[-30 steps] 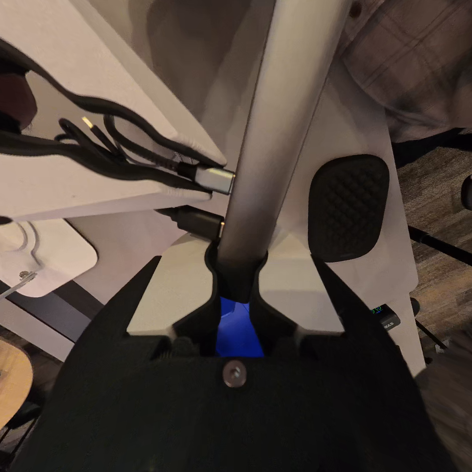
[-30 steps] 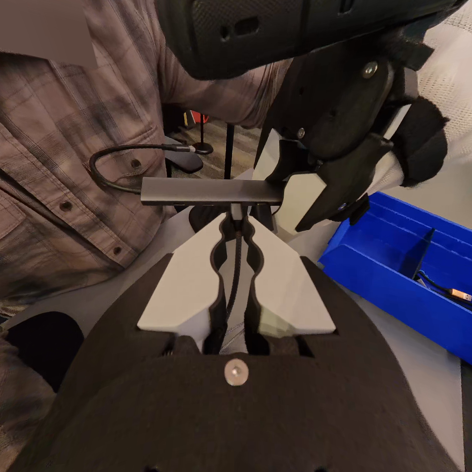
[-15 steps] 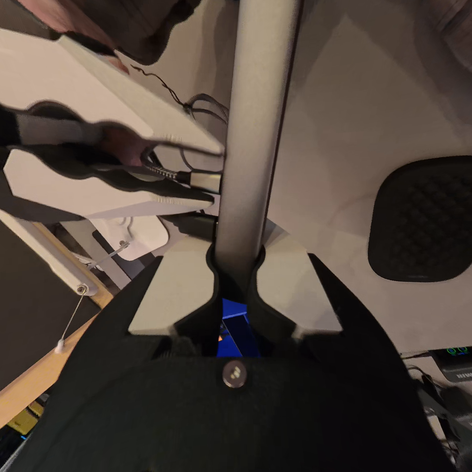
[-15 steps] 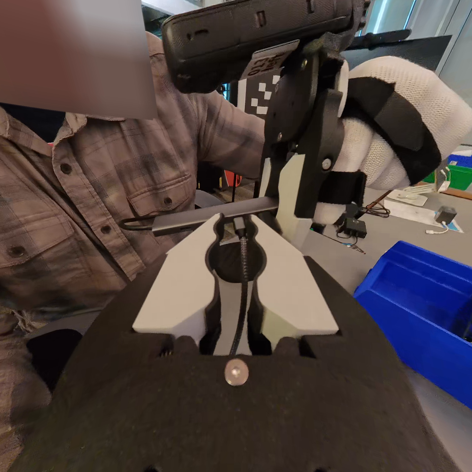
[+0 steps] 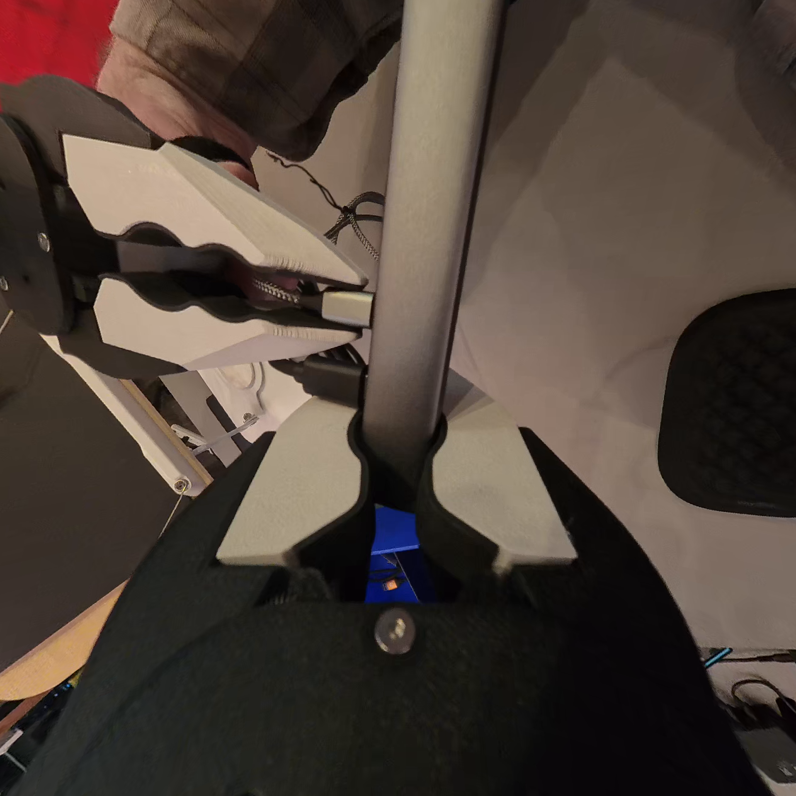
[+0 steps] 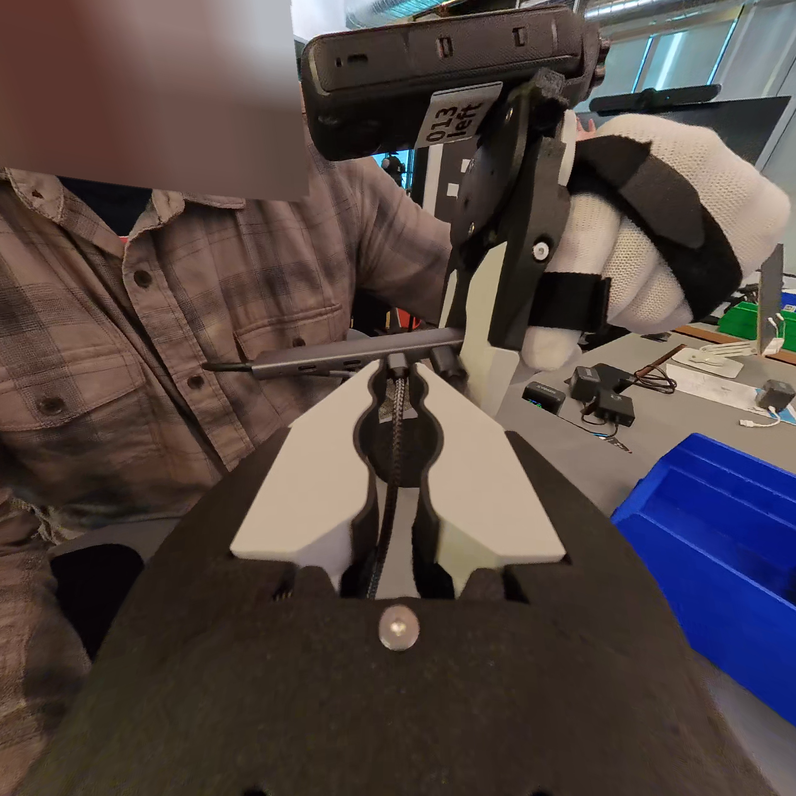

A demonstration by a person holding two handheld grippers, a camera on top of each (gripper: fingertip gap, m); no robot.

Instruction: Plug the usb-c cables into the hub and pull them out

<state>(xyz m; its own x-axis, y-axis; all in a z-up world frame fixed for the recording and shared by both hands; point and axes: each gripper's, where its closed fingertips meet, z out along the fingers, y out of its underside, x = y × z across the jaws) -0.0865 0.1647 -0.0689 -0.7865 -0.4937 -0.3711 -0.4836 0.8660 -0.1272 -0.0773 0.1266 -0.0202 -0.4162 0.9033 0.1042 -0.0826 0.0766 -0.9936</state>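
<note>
1. The left gripper (image 5: 396,435), held in a white-gloved hand (image 6: 672,241), clamps one end of the long grey metal hub (image 5: 435,215), held in the air.
2. The right gripper (image 6: 398,366) pinches the silver plug of a braided usb-c cable (image 6: 394,435), seated in the hub's side beside a black plug (image 5: 331,379).

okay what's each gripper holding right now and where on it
The left gripper clamps the grey hub at one end. The right gripper pinches the braided cable just behind its silver plug, at the hub's side.
</note>
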